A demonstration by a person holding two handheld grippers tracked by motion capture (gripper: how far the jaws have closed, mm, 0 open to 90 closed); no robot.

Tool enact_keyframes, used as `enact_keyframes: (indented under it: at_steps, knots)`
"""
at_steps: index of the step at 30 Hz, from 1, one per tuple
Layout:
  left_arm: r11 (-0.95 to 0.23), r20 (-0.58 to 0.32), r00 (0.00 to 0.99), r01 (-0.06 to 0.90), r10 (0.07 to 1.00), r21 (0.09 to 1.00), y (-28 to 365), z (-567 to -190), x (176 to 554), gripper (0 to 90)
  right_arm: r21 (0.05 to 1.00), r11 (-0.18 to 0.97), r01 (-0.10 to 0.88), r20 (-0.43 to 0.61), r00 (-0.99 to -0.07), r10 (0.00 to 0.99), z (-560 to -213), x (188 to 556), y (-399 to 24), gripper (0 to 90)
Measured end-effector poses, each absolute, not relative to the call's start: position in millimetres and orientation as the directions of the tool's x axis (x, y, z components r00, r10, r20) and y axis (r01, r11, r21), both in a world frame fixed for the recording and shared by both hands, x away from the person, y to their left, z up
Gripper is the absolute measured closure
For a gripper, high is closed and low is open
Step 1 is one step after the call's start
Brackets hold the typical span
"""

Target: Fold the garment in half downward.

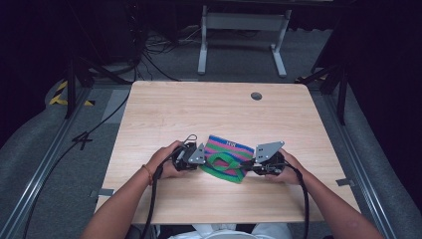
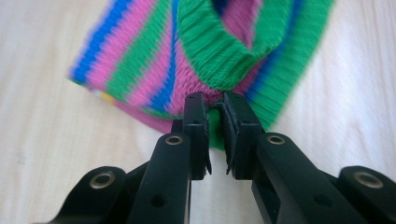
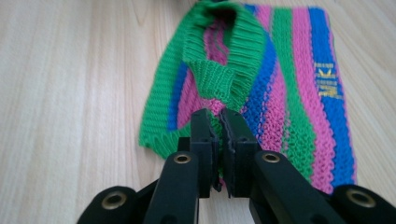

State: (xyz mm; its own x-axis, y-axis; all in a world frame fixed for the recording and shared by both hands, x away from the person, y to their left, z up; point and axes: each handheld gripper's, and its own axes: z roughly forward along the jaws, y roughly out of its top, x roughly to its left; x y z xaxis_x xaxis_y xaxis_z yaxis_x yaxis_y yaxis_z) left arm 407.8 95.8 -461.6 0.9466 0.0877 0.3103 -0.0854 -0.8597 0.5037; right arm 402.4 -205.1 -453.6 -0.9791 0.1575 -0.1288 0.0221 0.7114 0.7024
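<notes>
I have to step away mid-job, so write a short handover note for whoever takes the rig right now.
Left gripper: shut on the striped knit, pinching its green ribbed edge.
Right gripper: shut on the same knit, at the green edge on the opposite side.
The knit lies on the wooden table, near the front, between the two hands, with its green collar partly folded over the stripes.
Done: both edges are gripped.
Left, as far as I can judge: finish the fold or spread, lay it flat, then release.

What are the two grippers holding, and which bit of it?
Both hold the striped knitted cloth. The left gripper pinches its green ribbed edge at one side; the right gripper pinches the same green edge at the other side.
</notes>
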Motion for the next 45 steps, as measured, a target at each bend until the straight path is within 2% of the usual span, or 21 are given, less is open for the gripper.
enact_keyframes:
  at_steps: [5, 9, 11, 13, 14, 17, 25, 29, 36, 45]
  knots:
    - [-0.861, 0.298, 0.949, -0.066, 0.103, 0.505, 98, -461, 408, 84.0, 0.706, 0.706, 0.055, -0.078, -0.985, 0.154, -459, 400, -203, 81.9]
    - [-0.848, 0.271, 0.953, -0.029, 0.137, 0.528, 103, -463, 411, 84.8, 0.692, 0.721, 0.032, -0.085, -0.988, 0.125, -458, 393, -197, 75.7]
    - [-0.845, 0.259, 0.955, -0.017, 0.145, 0.534, 104, -463, 411, 87.0, 0.701, 0.711, 0.056, -0.055, -0.990, 0.132, -458, 389, -195, 73.0]
    - [-0.848, 0.248, 0.958, -0.008, 0.146, 0.530, 103, -463, 411, 88.0, 0.703, 0.708, 0.071, -0.031, -0.991, 0.130, -460, 385, -193, 73.9]
    - [-0.848, 0.240, 0.959, -0.002, 0.148, 0.530, 103, -463, 411, 88.3, 0.683, 0.728, 0.063, -0.050, -0.990, 0.132, -463, 383, -191, 74.1]
    - [-0.847, 0.219, 0.965, 0.005, 0.143, 0.531, 102, -462, 410, 88.5, 0.671, 0.736, 0.084, -0.058, -0.985, 0.165, -466, 385, -190, 75.3]
    - [-0.848, 0.177, 0.974, 0.030, 0.144, 0.529, 93, -460, 407, 87.2, 0.640, 0.760, 0.113, -0.127, -0.960, 0.250, -463, 402, -199, 71.2]
    - [-0.845, 0.164, 0.973, 0.052, 0.163, 0.533, 88, -460, 407, 87.0, 0.649, 0.747, 0.145, -0.119, -0.950, 0.288, -464, 411, -205, 70.3]
    - [-0.829, 0.147, 0.969, 0.085, 0.197, 0.553, 90, -453, 406, 81.2, 0.680, 0.715, 0.160, -0.120, -0.938, 0.324, -456, 412, -215, 66.5]
    - [-0.796, 0.190, 0.943, 0.111, 0.274, 0.595, 114, -426, 395, 70.6, 0.721, 0.665, 0.197, -0.132, -0.902, 0.410, -430, 402, -234, 50.9]
